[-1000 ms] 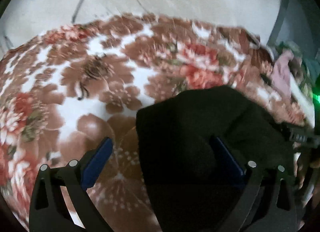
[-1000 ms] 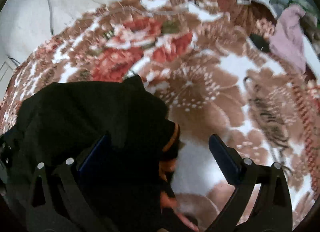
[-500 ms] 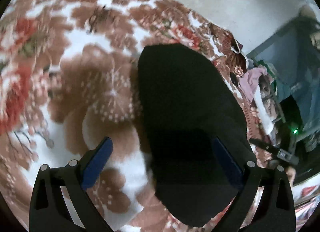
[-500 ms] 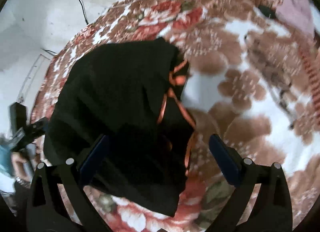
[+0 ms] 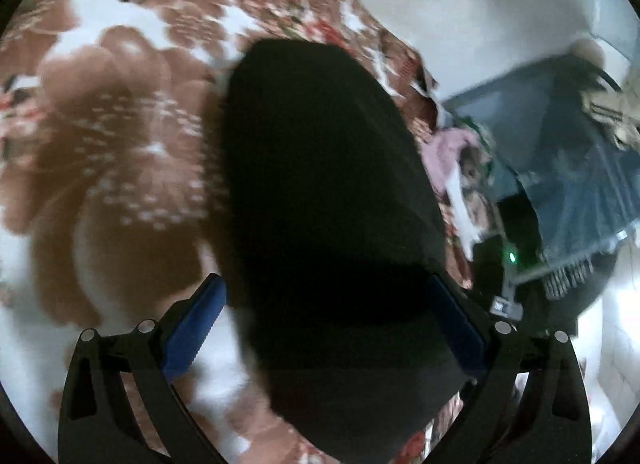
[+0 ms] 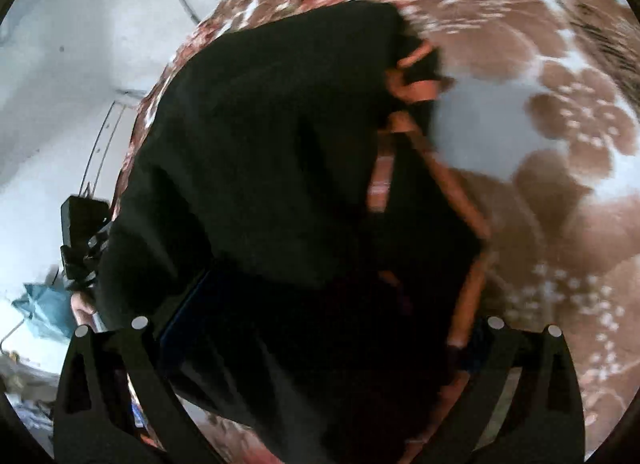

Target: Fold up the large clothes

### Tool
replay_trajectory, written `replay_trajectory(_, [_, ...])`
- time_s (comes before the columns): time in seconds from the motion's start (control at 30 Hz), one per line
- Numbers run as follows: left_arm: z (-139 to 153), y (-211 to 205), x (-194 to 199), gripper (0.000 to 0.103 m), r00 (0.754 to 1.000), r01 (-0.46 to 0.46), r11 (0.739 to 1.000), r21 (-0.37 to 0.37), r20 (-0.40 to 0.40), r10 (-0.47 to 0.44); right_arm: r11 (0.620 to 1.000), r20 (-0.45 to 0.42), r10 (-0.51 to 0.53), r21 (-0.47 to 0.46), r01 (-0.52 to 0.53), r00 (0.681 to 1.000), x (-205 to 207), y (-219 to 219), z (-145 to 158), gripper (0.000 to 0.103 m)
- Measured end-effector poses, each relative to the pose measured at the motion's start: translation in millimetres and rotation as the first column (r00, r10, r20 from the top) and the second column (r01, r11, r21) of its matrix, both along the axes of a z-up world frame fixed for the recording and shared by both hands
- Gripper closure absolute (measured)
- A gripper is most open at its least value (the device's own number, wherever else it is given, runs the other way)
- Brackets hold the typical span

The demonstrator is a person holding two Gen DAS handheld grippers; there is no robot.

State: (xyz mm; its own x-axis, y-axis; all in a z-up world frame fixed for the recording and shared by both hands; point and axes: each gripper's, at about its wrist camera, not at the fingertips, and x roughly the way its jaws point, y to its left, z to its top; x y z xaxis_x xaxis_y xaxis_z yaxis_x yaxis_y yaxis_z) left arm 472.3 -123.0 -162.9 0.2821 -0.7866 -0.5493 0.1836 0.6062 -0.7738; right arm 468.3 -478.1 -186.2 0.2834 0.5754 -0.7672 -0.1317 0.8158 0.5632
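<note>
1. Left wrist view: my left tool [image 5: 326, 324] has its 2 blue-padded fingers [image 5: 192, 334] spread wide, and the black garment [image 5: 332, 200] fills the gap between them. The cloth is not pinched; both pads stand clear at its sides.
2. Same view: the black garment lies folded on the floral blanket [image 5: 112, 136], a brown, white and red flower print that spreads out to the left and above. The fold reaches from near the tool up toward the far edge of the blanket.
3. Same view: to the right, past the blanket's edge, I see a pink cloth [image 5: 444, 152], a dark mesh-like enclosure [image 5: 568, 152] and a small green light [image 5: 511, 256].
4. Right wrist view: my right tool [image 6: 316, 348] is also spread, its fingers far apart, with the black garment [image 6: 260, 152] bunched between them and covering most of the pads.
5. Same view: orange trim [image 6: 460, 192] runs along the garment's right side, and the floral blanket [image 6: 560, 112] shows to the right. A pale wall [image 6: 60, 64] is at the left. The picture is blurred.
</note>
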Motion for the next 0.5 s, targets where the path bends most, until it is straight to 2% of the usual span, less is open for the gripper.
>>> replay_trajectory(0.03, [-3.2, -2.8, 1.4, 0.004, 1.000, 0.002, 1.000, -0.002, -0.008, -0.002, 1.000, 0.000, 0.003, -0.016, -0.003, 1.000, 3.2, 5.1, -0.2, 0.005])
replay_trajectory(0.17, [-20.9, -8.7, 7.7, 0.004, 0.996, 0.018, 0.993, -0.116, -0.081, -0.027, 1.000, -0.017, 0.008, -0.014, -0.008, 1.000, 14.7, 12.3, -4.6, 0.008])
replay_trajectory(0.27, [-34.1, -16.9, 10.4, 0.004, 0.994, 0.034, 0.984, -0.175, -0.092, -0.051, 1.000, -0.027, 0.005, -0.011, -0.006, 1.000, 19.8, 14.5, -10.4, 0.008])
replay_trajectory(0.33, [-39.5, -22.4, 12.8, 0.004, 0.995, 0.027, 0.983, -0.184, -0.089, -0.044, 1.000, -0.025, 0.003, -0.012, -0.003, 1.000, 21.3, 15.4, -13.0, 0.013])
replay_trajectory(0.37, [-38.6, -24.7, 12.3, 0.006, 0.996, 0.026, 0.984, -0.176, -0.082, -0.041, 1.000, -0.019, -0.004, -0.026, 0.004, 1.000, 20.5, 15.2, -11.4, 0.024])
replay_trajectory(0.4, [-34.4, -29.3, 9.4, 0.017, 0.997, 0.032, 0.988, -0.152, -0.065, -0.042, 1.000, -0.023, -0.008, -0.023, 0.007, 1.000, 20.3, 13.1, -10.4, 0.045])
replay_trajectory(0.43, [-27.1, -31.8, 6.5, 0.025, 0.999, 0.031, 0.992, -0.119, -0.038, -0.036, 1.000, -0.018, -0.003, -0.024, 0.003, 1.000, 18.7, 13.2, -6.6, 0.052])
replay_trajectory(0.47, [-20.6, -36.8, 4.6, 0.033, 0.999, 0.035, 0.996, -0.080, -0.017, -0.036, 0.999, 0.001, 0.010, -0.031, -0.010, 1.000, 13.4, 14.3, -0.6, 0.065])
replay_trajectory(0.5, [-15.0, -42.3, 1.6, 0.034, 0.999, 0.054, 0.997, -0.056, -0.005, -0.054, 0.998, 0.016, 0.028, -0.048, -0.027, 0.999, 10.1, 17.2, 3.1, 0.069])
